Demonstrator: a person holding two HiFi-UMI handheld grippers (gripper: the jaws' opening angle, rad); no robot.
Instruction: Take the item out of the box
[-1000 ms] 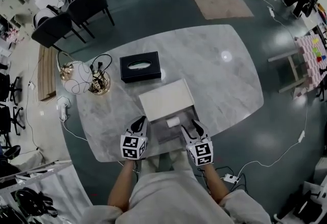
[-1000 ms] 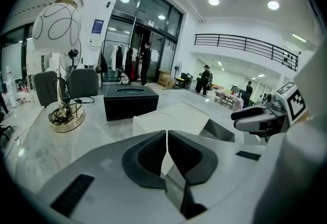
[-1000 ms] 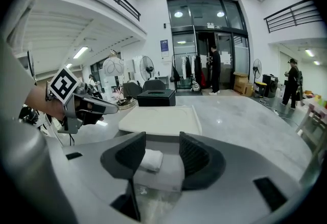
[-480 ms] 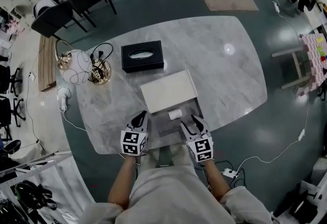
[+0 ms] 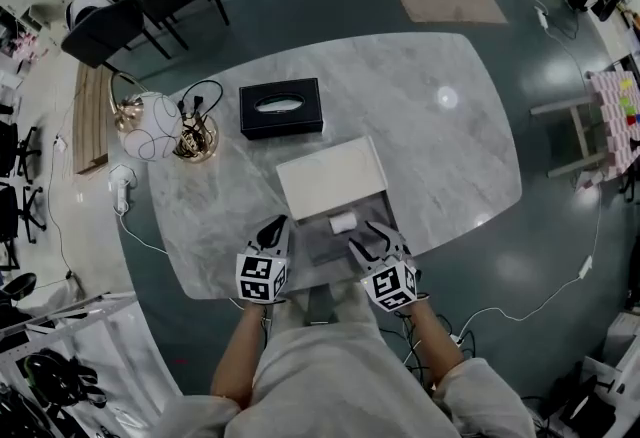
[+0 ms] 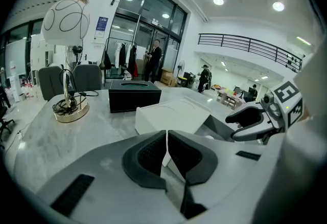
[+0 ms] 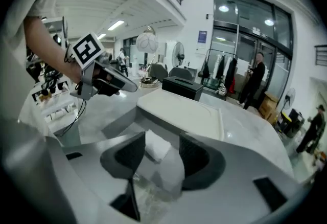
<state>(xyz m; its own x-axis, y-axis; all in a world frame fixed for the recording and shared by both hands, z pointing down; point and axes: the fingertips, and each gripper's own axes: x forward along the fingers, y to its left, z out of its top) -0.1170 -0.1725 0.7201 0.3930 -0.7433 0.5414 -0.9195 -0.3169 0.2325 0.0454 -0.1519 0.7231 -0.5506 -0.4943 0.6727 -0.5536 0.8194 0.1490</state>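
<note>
Across the marble desk (image 5: pixel 440 156) I count one white lid (image 5: pixel 330 176), one open grey box (image 5: pixel 322 251) at its 6 o'clock, one black tissue box (image 5: pixel 281 108) and one globe lamp (image 5: pixel 150 138). Inside the box lies one small white item (image 5: pixel 342 222), its long axis roughly 9-to-3. It sits at 11 o'clock of my right gripper (image 5: pixel 368 240), whose fingers stand apart and frame it. My left gripper (image 5: pixel 272 226) is farther off, fingers together, empty.

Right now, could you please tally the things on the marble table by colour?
Black: 1, rectangular black tissue box
White: 2, flat white lid, small white item
Grey: 1, open grey box
White-and-gold: 1, globe lamp
Total: 5
</note>
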